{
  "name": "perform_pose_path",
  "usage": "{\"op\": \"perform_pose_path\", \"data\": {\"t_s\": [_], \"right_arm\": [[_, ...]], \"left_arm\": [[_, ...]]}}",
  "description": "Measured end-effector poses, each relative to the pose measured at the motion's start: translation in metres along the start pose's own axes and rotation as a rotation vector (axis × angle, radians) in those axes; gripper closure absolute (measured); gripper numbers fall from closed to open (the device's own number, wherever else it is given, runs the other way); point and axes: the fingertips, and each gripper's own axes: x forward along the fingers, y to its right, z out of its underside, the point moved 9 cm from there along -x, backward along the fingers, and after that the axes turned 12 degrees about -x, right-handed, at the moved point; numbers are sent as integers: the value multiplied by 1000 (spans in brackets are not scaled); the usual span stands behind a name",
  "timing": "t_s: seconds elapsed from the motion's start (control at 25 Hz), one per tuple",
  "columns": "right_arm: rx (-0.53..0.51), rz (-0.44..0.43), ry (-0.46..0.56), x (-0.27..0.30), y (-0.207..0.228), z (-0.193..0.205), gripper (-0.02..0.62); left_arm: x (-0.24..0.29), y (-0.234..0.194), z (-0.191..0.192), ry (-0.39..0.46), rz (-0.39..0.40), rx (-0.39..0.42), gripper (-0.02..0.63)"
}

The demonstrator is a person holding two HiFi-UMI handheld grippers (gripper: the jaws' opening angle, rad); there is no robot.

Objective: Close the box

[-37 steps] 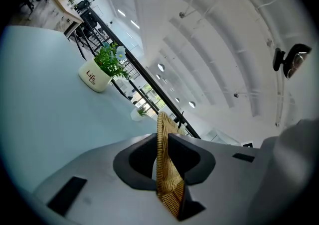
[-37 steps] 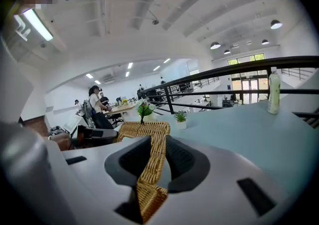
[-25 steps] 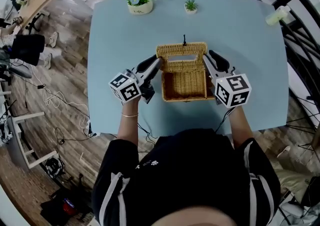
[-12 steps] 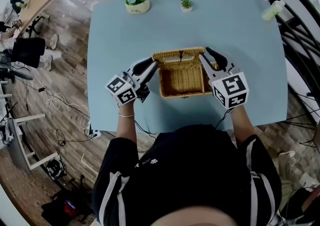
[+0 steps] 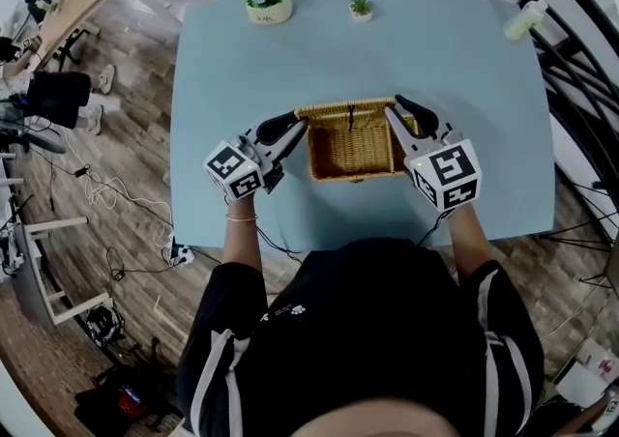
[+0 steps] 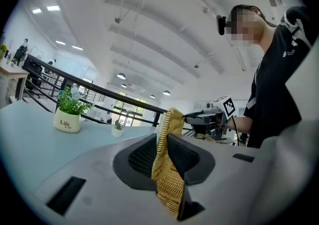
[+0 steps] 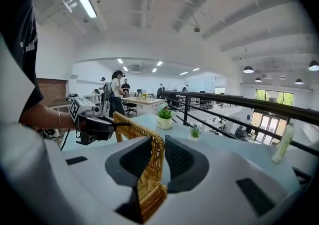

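- We show the wicker box (image 5: 354, 153) resting on the pale blue table (image 5: 455, 68), roughly at its middle and directly in front of the person, between the two grippers.
- We see the box's wicker lid (image 5: 350, 111) raised along the far rim. It appears nearly edge-on from the head view, and the open interior of the box is visible below it.
- We find the left gripper (image 5: 296, 125) at the lid's left end. In the left gripper view its jaws are clenched on the woven edge of the lid (image 6: 168, 189), with wicker filling the gap between the pads.
- We find the right gripper (image 5: 395, 108) at the lid's right end. In the right gripper view its jaws likewise grasp the woven border of the lid (image 7: 149, 194).
- We note that each gripper view shows the opposite gripper across the lid.
- At the table's far edge we mark a white flowerpot (image 5: 263, 0) with blossoms, a small potted plant (image 5: 361, 8) and, at the far right corner, a pale bottle (image 5: 523, 19), all well apart from the box.
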Motion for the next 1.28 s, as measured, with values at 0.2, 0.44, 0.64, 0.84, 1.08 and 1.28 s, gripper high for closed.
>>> {"op": "perform_pose_path", "data": {"t_s": [0.2,0.44,0.64,0.84,1.08,1.28], "right_arm": [[-25,5,-12,-5,-5,2,515],[-17,11,-13,-12,-11,5,515],[-10,11,-14,-18,-15,8,515],[-3,15,-19,-25,-21,11,514],[44,13,-16,-29,-30,16,508],[96,11,-11,-36,-36,23,503]], "left_arm": [[0,4,1,-24,-8,21,541],[-4,15,2,-41,-65,17,531],[-8,28,0,-10,-101,26,523],[-13,42,-1,26,-130,31,523],[-20,53,5,39,-147,14,524],[-23,60,12,36,-173,-2,523]]}}
